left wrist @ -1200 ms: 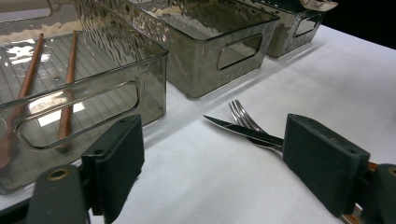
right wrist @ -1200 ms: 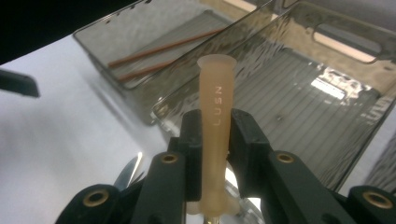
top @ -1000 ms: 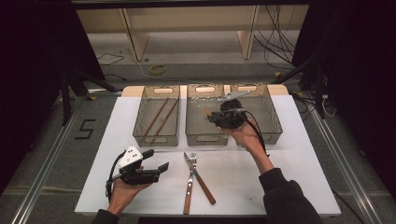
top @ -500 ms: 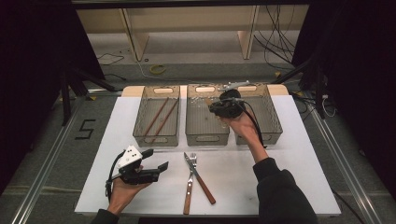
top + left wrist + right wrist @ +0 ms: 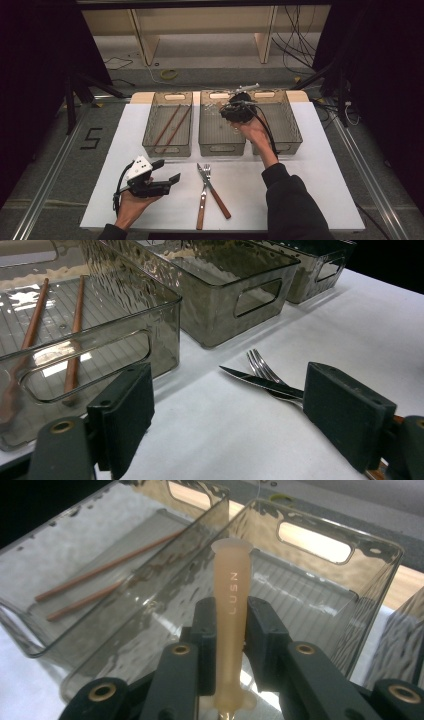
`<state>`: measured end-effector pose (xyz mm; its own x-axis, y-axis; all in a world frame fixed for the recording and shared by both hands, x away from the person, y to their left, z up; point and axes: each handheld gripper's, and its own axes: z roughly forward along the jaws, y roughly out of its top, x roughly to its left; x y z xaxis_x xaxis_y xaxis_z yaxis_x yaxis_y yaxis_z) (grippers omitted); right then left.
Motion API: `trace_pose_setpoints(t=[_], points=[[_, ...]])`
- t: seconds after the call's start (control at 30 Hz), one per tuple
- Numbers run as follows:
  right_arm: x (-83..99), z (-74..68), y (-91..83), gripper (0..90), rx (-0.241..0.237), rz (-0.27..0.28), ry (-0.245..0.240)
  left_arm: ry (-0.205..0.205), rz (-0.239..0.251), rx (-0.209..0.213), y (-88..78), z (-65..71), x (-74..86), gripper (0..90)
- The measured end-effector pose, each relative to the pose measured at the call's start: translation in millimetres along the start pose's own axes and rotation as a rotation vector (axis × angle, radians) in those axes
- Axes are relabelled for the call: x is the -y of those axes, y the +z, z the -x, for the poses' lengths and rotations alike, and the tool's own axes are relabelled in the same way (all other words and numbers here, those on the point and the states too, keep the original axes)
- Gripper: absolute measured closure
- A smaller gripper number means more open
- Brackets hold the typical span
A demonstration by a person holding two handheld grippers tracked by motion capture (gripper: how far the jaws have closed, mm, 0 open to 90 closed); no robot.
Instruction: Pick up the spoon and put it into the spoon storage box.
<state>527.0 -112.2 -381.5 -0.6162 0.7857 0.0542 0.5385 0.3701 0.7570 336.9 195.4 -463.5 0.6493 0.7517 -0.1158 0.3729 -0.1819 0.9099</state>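
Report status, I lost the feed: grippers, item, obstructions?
Right gripper shut on translucent handle, over middle bin. Left gripper open, empty, near fork and knife. Nothing in the way.

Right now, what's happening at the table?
The right gripper is shut on a pale translucent utensil handle above the middle bin. The left gripper, jaws open, rests near the fork and knife lying crossed on the white table. Two chopsticks lie in the left bin.

A dark sleeve point(image 5: 295, 205) is worn; black jaws with brass-coloured screws point(image 5: 181, 649) are seen beside it.
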Motion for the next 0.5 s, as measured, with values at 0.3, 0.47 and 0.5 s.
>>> trace_pose_setpoints(t=[0.3,0.47,0.5], points=[[0.9,-1.4,13.8,76.1,0.018,-0.029,-0.001,-0.002,-0.002,0.002,0.2,0.5,0.1,19.8],[2.8,-2.0,17.7,76.0,0.021,-0.042,0.007,0.000,-0.002,0.001,0.3,0.4,0.2,19.8],[3.1,-2.4,18.7,75.9,0.024,-0.046,0.008,0.001,-0.003,0.001,0.3,0.4,0.2,19.9]])
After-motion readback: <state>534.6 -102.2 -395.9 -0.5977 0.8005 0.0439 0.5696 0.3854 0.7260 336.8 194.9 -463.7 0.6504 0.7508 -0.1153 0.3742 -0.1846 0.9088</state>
